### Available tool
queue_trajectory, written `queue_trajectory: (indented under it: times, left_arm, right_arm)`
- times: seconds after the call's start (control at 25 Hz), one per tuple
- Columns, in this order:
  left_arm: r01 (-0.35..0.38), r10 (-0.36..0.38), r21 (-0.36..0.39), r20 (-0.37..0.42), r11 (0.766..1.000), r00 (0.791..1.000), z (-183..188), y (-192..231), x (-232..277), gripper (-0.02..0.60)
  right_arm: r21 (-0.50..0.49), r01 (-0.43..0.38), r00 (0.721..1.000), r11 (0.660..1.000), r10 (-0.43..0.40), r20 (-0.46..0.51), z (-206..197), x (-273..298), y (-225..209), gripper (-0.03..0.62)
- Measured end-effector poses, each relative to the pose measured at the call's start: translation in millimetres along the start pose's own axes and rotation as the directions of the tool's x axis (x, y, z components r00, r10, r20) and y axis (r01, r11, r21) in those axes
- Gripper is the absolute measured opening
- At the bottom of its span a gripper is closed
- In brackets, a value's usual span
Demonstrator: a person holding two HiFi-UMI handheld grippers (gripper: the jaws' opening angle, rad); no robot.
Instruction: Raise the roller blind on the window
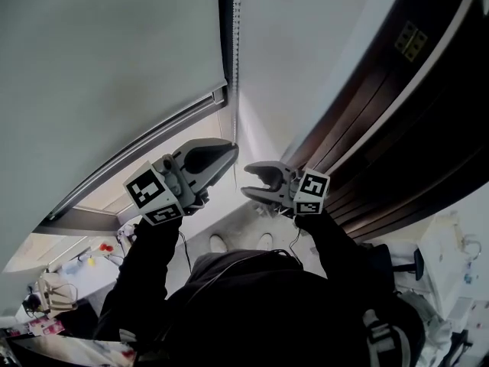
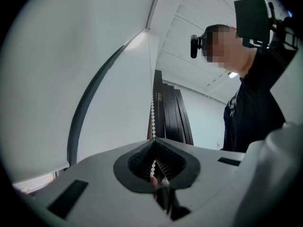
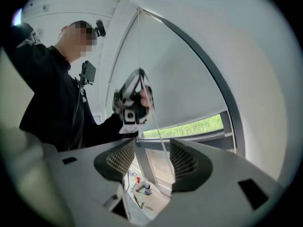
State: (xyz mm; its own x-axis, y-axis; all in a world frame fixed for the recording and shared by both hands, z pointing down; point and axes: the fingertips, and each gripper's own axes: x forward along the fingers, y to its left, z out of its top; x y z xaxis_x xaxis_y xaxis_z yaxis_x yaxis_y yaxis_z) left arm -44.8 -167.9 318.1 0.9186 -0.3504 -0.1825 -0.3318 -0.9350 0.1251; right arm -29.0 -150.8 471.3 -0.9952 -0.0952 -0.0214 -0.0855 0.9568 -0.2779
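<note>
The pale grey roller blind covers most of the window, and its bottom bar runs slantwise above a strip of bare glass. A white bead chain hangs along the blind's right edge. My left gripper is shut on this chain; in the left gripper view the beads run straight into the closed jaws. Just to its right, my right gripper stands open. In the right gripper view the chain passes between its spread pads without being pressed, and the left gripper shows higher up on it.
Dark wooden panels stand close on the right of the window corner. A desk with small items lies at lower left. Green shows through the uncovered glass. The person's dark sleeves fill the lower middle.
</note>
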Motion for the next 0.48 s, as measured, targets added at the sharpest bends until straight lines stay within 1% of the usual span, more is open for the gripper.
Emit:
queue_trajectory:
  times: [0.16, 0.28, 0.36, 0.44, 0.48]
  left_arm:
    - [-0.013, 0.01, -0.04, -0.066, 0.999, 0.998, -42, 9, -3, 0.009]
    - [-0.021, 0.019, -0.015, -0.099, 1.0, 0.995, -81, 7, -8, 0.008]
    - [-0.015, 0.013, -0.016, -0.121, 1.0, 0.993, -111, 4, -12, 0.008]
    - [0.0, -0.008, -0.053, -0.155, 0.999, 0.988, -147, -1, -15, 0.008]
    - [0.009, -0.023, -0.084, -0.158, 0.996, 0.987, -165, -3, -18, 0.008]
  right_arm:
    - [-0.051, -0.007, 0.996, 0.999, 0.011, 0.089, 67, -14, 2, 0.237]
    - [-0.08, -0.004, 0.993, 0.997, 0.013, 0.113, 105, -16, 6, 0.238]
    - [-0.105, -0.009, 0.992, 0.994, 0.022, 0.122, 126, -12, 10, 0.236]
    - [-0.121, -0.026, 0.99, 0.992, 0.042, 0.132, 143, -7, 16, 0.236]
    - [-0.125, -0.034, 0.99, 0.992, 0.051, 0.133, 150, -5, 18, 0.236]
